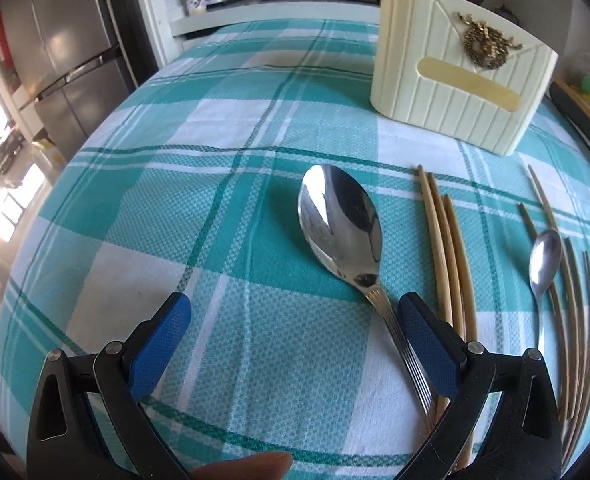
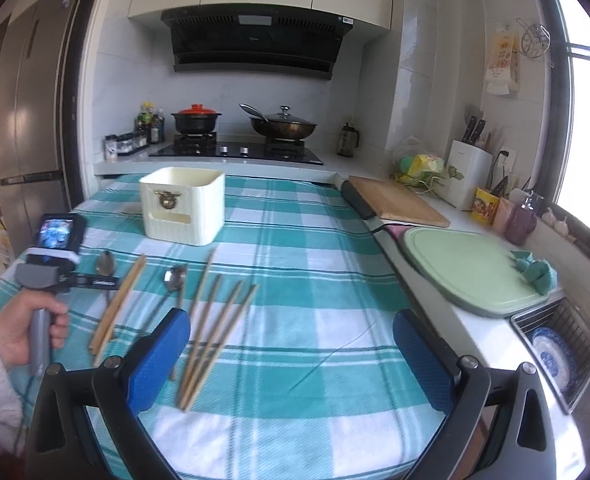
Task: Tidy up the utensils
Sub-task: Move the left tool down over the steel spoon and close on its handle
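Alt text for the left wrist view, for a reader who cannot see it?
The open left hand-held gripper hovers low over a teal checked tablecloth, a large steel spoon lying just ahead by its right finger. To the right lie wooden chopsticks, a smaller spoon and more chopsticks, with a cream utensil holder standing beyond.

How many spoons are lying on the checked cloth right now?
2. The large spoon lies ahead of the open left gripper, left of the pale chopsticks. The small spoon lies farther right, among the darker chopsticks.
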{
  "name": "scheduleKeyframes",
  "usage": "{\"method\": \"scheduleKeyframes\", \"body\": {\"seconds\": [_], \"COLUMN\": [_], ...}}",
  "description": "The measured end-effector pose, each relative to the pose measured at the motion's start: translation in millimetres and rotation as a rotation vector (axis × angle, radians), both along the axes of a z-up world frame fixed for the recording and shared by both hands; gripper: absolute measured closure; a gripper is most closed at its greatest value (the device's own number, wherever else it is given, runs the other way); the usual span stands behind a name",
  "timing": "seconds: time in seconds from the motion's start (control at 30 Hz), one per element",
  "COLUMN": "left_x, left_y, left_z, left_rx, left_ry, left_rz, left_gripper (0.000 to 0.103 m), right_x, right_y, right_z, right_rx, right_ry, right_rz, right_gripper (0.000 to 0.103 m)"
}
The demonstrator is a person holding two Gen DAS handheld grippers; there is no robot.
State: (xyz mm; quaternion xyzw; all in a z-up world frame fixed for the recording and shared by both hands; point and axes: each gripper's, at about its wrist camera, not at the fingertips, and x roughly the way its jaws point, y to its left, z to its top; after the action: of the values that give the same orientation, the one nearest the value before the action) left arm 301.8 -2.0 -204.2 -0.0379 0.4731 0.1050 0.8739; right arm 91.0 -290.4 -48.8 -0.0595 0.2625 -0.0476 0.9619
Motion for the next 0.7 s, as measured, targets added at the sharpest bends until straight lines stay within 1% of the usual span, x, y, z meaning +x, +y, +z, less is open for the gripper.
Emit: {"method": "scheduleKeyframes", "body": {"seconds": [0.07, 0.2, 0.27, 0.3, 0.4, 0.47, 0.57, 0.6, 0.67, 0.7], "left_x": [-4.0, -9.4, -10.5, -10.4, -11.1, -13.0, -18.0, -20.1, -23.7, -25.3], "left_y": [-1.7, 0.7, 4.1, 7.3, 13.2, 15.6, 15.3, 13.2, 9.8, 7.6], "left_z": [0.8, 0.8, 0.2, -0.3, -0.3, -0.3, -0.4, -0.1, -0.2, -0.3], "left_rx": [0.015, 0.018, 0.004, -0.013, -0.035, -0.037, -0.04, -0.035, -0.032, -0.032], "left_ry": [-0.005, -0.007, -0.01, -0.007, 0.009, 0.012, 0.015, 0.015, 0.014, 0.014], "left_rz": [-0.025, -0.08, -0.099, -0.108, -0.114, -0.113, -0.091, -0.083, -0.067, -0.065], "left_gripper": [0.0, 0.0, 0.0, 0.0, 0.0, 0.0, 0.0, 0.0, 0.0, 0.0], "right_x": [17.2, 65.3, 91.5, 109.6, 140.4, 149.5, 157.0, 157.6, 159.2, 159.0], "right_y": [-5.7, -12.4, -12.8, -13.8, -16.8, -13.9, -3.0, 2.0, 5.9, 7.5], "right_z": [-3.8, -32.4, -54.8, -70.2, -99.3, -109.7, -123.3, -129.4, -139.2, -143.5], "right_rx": [0.014, 0.059, 0.093, 0.127, 0.202, 0.233, 0.213, 0.189, 0.155, 0.152], "right_ry": [0.024, 0.143, 0.235, 0.306, 0.432, 0.461, 0.497, 0.507, 0.523, 0.534], "right_rz": [0.001, 0.037, 0.055, 0.05, -0.004, -0.004, -0.007, -0.009, -0.02, -0.017], "right_gripper": [0.0, 0.0, 0.0, 0.001, 0.001, 0.001, 0.003, 0.004, 0.011, 0.012]}}
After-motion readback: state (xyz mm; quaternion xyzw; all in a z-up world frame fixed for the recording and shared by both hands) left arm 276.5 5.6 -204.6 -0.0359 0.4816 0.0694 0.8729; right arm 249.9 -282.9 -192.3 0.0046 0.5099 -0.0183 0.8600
